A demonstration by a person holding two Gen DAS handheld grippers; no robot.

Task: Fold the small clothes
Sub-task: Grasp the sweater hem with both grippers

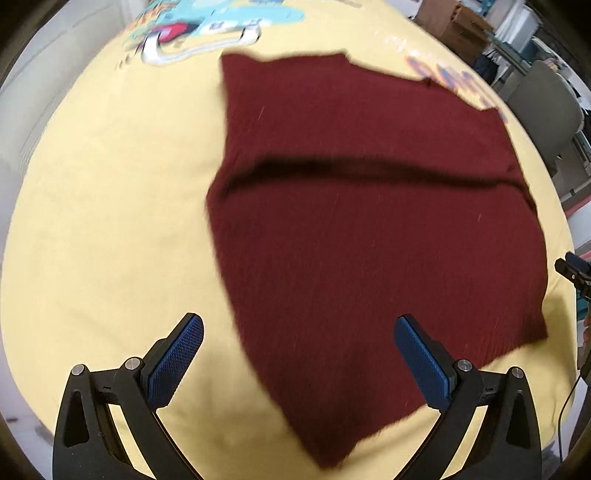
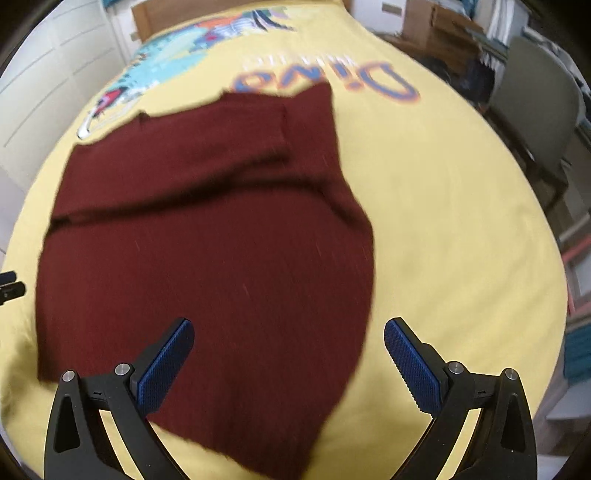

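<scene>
A dark red knitted garment (image 1: 369, 236) lies flat on the yellow printed sheet (image 1: 110, 221), with a fold line across its middle. My left gripper (image 1: 299, 354) is open above the garment's near left corner, nothing between its blue pads (image 1: 177, 362). In the right wrist view the same garment (image 2: 207, 258) fills the centre-left. My right gripper (image 2: 288, 358) is open over its near right corner, holding nothing. The tip of the right gripper (image 1: 574, 267) shows at the left view's right edge, and the tip of the left gripper (image 2: 9, 286) at the right view's left edge.
The yellow sheet (image 2: 443, 221) carries a cartoon print (image 2: 177, 55) and blue lettering (image 2: 332, 79) at its far end. A grey chair (image 2: 535, 110) and cardboard boxes (image 2: 436, 26) stand beyond the right side. White cabinet doors (image 2: 55, 66) line the left.
</scene>
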